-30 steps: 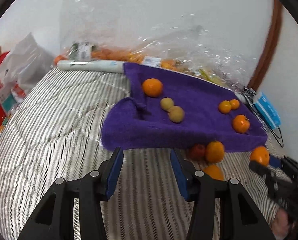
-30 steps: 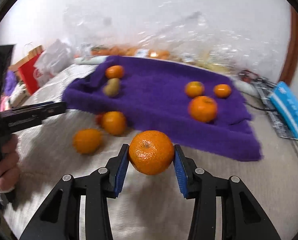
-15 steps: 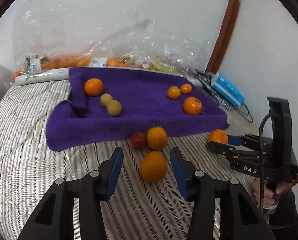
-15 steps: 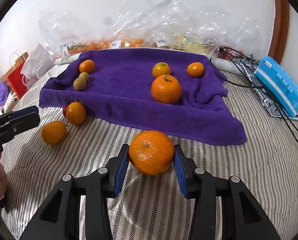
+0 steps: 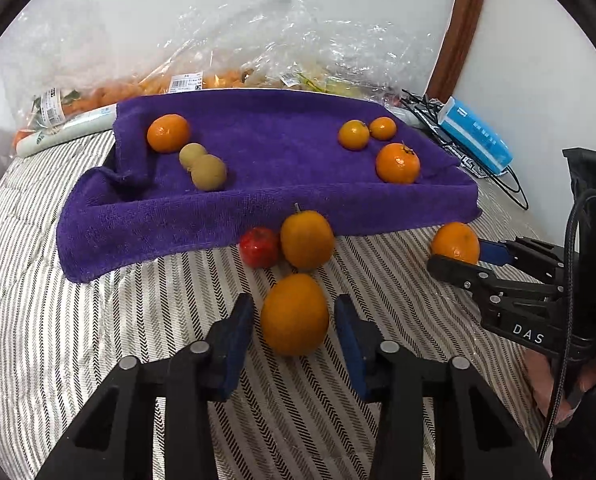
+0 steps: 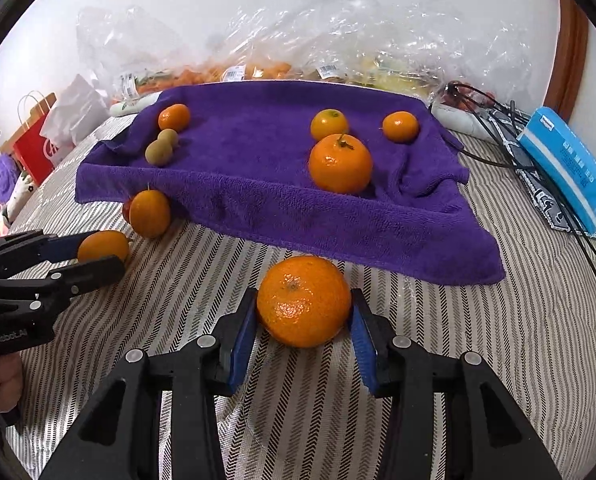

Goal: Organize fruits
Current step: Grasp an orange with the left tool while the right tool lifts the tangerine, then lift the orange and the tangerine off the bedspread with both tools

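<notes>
Fruit is partly sorted: six pieces lie on the purple towel (image 5: 265,152) beyond both jaws. Left gripper (image 5: 293,316) is closing around an orange (image 5: 294,314), pads not touching; right gripper (image 6: 304,320) clamps a mandarin (image 6: 304,300). Two more (image 5: 306,240) wait ahead.

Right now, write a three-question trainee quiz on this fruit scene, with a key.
1. True or false: the right gripper is closed on an orange.
2. How many fruits lie on the purple towel? A) four B) six C) eight
3. Which fruit beside the towel's front edge is not orange?

Key
1. True.
2. B: four oranges, two small brownish-green fruits.
3. The red fruit, touching the stemmed orange.
</notes>
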Motion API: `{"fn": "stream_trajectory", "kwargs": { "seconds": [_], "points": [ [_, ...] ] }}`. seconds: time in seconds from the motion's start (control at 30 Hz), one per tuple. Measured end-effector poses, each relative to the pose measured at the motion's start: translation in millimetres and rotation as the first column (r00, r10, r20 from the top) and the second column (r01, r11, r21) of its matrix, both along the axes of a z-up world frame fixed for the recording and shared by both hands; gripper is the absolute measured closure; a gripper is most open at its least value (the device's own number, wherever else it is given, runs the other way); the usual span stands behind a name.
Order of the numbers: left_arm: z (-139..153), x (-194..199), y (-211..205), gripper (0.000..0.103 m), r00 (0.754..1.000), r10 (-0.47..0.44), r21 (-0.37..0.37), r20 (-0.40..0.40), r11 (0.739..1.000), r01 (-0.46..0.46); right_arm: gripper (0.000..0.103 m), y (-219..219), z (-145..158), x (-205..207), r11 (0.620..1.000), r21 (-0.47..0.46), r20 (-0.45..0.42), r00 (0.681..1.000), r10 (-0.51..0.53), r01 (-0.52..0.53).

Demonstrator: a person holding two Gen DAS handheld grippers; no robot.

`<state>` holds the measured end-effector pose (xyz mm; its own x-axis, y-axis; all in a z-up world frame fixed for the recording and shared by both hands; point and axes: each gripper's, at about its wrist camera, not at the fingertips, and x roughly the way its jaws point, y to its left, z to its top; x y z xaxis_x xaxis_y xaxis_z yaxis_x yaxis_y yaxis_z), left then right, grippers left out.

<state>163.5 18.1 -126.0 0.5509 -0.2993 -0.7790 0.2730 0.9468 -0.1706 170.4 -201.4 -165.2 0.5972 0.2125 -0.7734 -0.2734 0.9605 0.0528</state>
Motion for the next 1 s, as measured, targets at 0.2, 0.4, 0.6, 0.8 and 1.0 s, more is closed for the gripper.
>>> {"fn": "stream_trajectory", "kwargs": {
  "seconds": [0.2,0.4,0.6,0.8,1.0],
  "points": [
    [-1.2,0.7,2.4,0.072,1.000,0.011,-0.017,-0.009,1.000,-0.011,0.060,3.2,0.5,-0.5,0.999,-0.033,0.008,1.000,-0.002,0.002],
    [-2.2,1.0,-1.1,0.072,1.000,0.009,0.006,-0.008,1.000,-0.009,0.059,3.8,0.1,-0.2,1.000,-0.026,0.004,1.000,-0.002,0.002],
    [-2.8,1.0,-1.2,0.072,1.000,0.009,0.007,-0.006,1.000,-0.009,0.059,4.0,-0.4,0.1,1.000,-0.026,0.004,1.000,-0.002,0.002],
    [-2.1,0.8,-0.8,0.072,1.000,0.011,0.000,-0.006,1.000,-0.011,0.059,3.1,-0.1,0.0,1.000,-0.018,0.003,1.000,-0.002,0.002],
    [2.5,-3.0,4.9,0.072,1.000,0.016,-0.034,0.015,0.999,-0.016,0.060,1.6,0.0,-0.1,1.000,-0.009,0.003,1.000,-0.005,0.005]
  ]
}}
